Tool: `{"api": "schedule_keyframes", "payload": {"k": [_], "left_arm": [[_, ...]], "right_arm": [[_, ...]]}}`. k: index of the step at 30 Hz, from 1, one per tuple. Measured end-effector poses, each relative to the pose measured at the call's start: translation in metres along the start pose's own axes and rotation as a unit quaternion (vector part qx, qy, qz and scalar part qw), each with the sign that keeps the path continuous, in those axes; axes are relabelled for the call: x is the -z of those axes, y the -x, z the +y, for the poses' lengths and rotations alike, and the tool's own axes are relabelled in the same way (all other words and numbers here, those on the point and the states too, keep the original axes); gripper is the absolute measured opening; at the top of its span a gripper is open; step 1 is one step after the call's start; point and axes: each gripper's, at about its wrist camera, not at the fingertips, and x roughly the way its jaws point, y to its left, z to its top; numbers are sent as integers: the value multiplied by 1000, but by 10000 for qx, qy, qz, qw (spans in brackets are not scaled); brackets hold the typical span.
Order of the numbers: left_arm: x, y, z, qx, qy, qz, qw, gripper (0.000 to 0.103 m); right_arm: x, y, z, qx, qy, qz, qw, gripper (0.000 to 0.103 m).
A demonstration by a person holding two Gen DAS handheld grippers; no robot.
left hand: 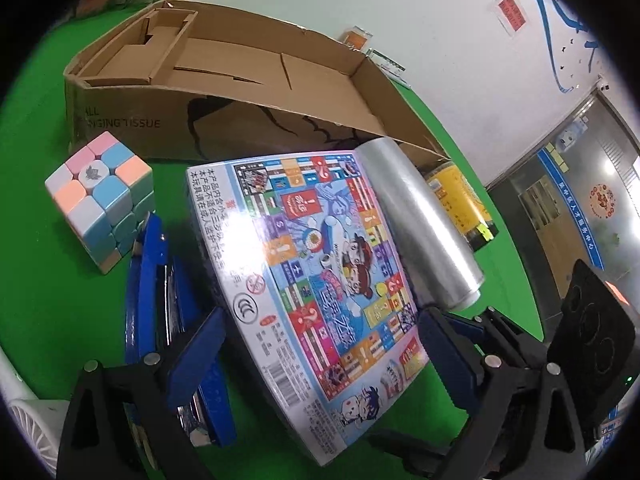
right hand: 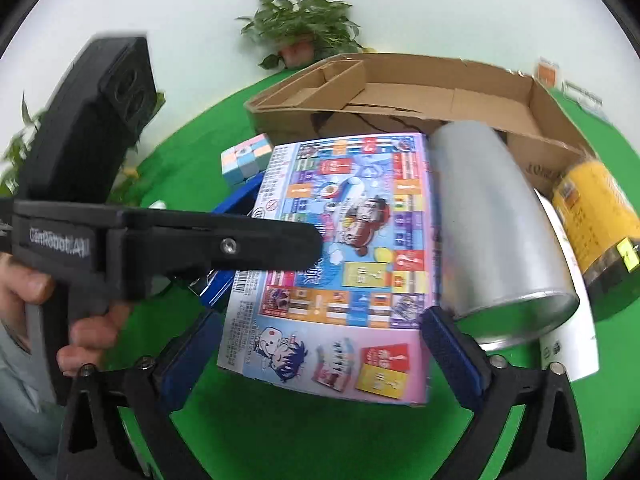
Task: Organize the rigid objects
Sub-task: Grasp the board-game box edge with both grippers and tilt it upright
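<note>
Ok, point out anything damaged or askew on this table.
The cardboard box looks damaged: its front wall is torn and peeling, with a ragged rim. The board game box sits tilted, propped on the blue case.

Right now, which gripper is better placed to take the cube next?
Probably left. The cube sits close beside the left gripper, on its left side. From the right gripper it lies far off, beyond the game box and the left gripper.
</note>
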Motion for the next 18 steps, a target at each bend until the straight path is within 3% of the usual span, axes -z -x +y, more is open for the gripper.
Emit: {"api": "schedule_keyframes", "payload": {"k": [4, 8, 14, 18], "left_arm": [[-5, -13, -6, -468, -284, 259, 9982, 96], [-9, -22, -10, -706, -339, 404, 9961, 91], [23, -4, -15, -732, -265, 546, 9955, 87], [61, 5, -11, -236, 84, 764, 9968, 87]], "right_arm": [[-4, -12, 0, 186, -43, 58, 9998, 103], [3, -35, -18, -275, -822, 399, 9954, 101], [26, -14, 1, -465, -750, 539, 9946, 100], [45, -5, 5, -320, -580, 802, 9946, 100]]}}
